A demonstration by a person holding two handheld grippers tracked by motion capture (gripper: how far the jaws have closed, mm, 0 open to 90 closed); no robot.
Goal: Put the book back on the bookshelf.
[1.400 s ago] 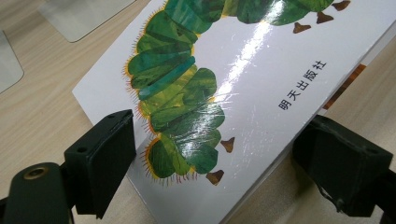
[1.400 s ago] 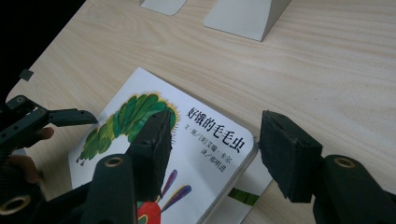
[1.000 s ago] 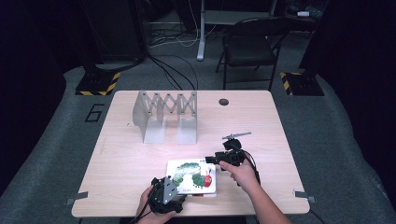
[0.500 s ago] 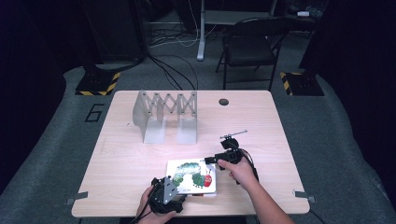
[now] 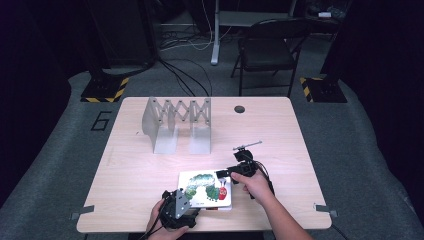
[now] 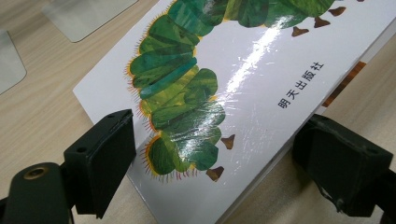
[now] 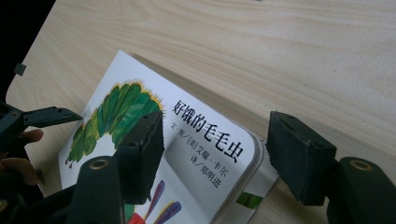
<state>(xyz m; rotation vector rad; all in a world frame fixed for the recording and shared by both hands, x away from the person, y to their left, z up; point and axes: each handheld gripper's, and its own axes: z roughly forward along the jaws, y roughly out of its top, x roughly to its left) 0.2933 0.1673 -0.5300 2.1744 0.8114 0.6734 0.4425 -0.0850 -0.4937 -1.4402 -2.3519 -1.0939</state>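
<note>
With the left tongs (image 6: 210,154) and the right tongs (image 7: 217,154) both parted astride corners of the glossy caterpillar picture book (image 5: 205,189), neither pressing, it may slide across the bench (image 5: 280,135) when they close.

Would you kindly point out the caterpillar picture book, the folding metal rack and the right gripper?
caterpillar picture book (image 5: 200,186), high view, on its white cover.
folding metal rack (image 5: 181,111), high view, on the lattice.
right gripper (image 7: 215,149), right gripper view, midway between its fingertips.
</note>
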